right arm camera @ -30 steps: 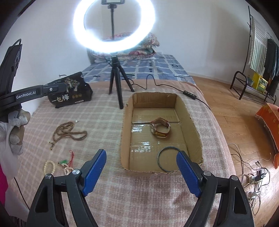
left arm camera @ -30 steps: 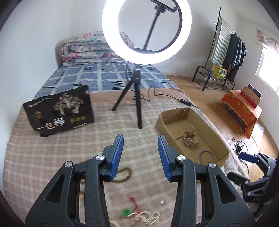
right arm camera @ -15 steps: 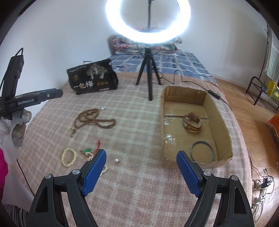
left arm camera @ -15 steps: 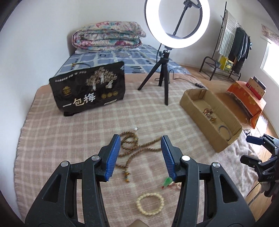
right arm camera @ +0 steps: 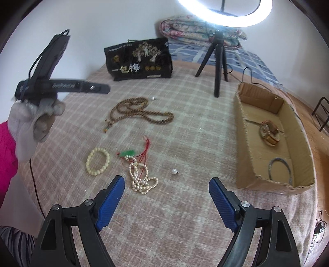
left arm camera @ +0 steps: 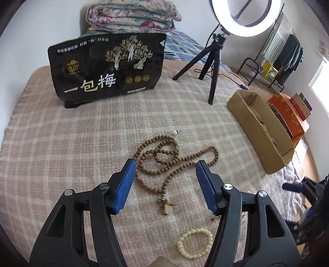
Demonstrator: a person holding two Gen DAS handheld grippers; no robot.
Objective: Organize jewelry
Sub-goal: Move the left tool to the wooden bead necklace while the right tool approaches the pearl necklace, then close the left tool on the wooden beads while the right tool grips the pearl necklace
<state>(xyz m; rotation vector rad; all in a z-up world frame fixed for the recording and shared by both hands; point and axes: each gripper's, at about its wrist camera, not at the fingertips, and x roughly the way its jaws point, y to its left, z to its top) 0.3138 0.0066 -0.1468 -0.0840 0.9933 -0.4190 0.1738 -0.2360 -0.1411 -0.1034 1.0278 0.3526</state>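
Note:
My left gripper (left arm camera: 165, 180) is open and empty, low over a long brown bead necklace (left arm camera: 164, 156) on the plaid blanket; the necklace also shows in the right wrist view (right arm camera: 139, 112). A cream bead bracelet (left arm camera: 195, 240) lies nearer, also in the right wrist view (right arm camera: 98, 161). My right gripper (right arm camera: 166, 197) is open and empty above a pearl necklace (right arm camera: 141, 178) with a green pendant on red cord (right arm camera: 129, 153). A loose pearl (right arm camera: 175, 171) lies near it. The cardboard box (right arm camera: 244, 143) at right holds a gold watch (right arm camera: 269, 133) and a dark bangle (right arm camera: 279, 170).
A black printed bag (left arm camera: 107, 69) stands at the back of the bed. A ring light on a tripod (left arm camera: 213, 65) stands beside the box. Another small pearl (left arm camera: 175, 132) lies past the brown necklace. Folded quilts (left arm camera: 131, 16) lie beyond. The floor drops off right of the box.
Both grippers have swung left and down from the box toward the loose jewelry. My left gripper has opened wider and come close over the brown necklace.

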